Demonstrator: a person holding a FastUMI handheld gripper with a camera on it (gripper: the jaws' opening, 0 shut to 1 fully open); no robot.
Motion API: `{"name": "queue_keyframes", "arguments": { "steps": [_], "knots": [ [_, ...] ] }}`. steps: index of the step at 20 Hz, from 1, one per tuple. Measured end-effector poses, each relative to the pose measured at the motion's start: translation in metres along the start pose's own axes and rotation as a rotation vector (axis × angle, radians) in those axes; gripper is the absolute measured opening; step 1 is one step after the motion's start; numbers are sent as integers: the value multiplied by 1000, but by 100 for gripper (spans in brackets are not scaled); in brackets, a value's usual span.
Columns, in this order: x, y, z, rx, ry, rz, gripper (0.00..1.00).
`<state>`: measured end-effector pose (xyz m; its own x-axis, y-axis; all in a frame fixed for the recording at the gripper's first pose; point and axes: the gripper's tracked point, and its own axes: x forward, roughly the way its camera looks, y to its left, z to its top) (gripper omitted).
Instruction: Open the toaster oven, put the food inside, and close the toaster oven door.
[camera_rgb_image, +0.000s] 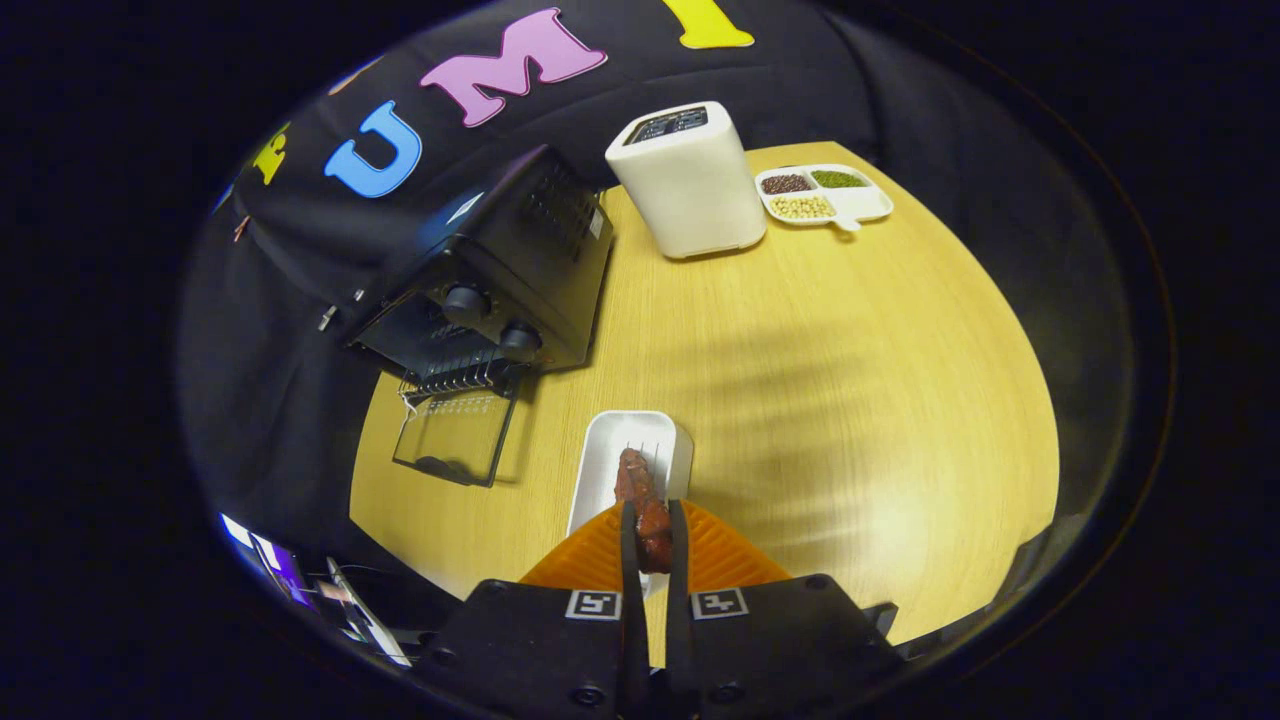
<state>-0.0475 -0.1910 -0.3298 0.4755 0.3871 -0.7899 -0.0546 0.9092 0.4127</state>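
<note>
Black boxy toaster oven at 11 o'clock, glass door dropped flat onto wood-grain table. Glossy reddish-brown food piece is pinched between both gripper fingers, over white rectangular tray at 12. White rounded appliance at 1.

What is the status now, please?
Gripper shut on food, above white tray. Toaster oven door open, lying flat. Path to oven looks free.

No readable text — toaster oven markings too small.
</note>
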Motion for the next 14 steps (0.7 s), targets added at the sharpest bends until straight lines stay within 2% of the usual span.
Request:
{"name": "queue_keyframes", "arguments": {
  "steps": [3, 7, 9, 14],
  "knots": [
    [-23, 33, 14, 9, -85, 24, 11],
    [-39, 110, 24, 8, -169, 102, 11],
    [-32, 156, 23, 9, -188, 153, 11],
    [21, 250, 29, 30, -248, 237, 11]
  ]
}}
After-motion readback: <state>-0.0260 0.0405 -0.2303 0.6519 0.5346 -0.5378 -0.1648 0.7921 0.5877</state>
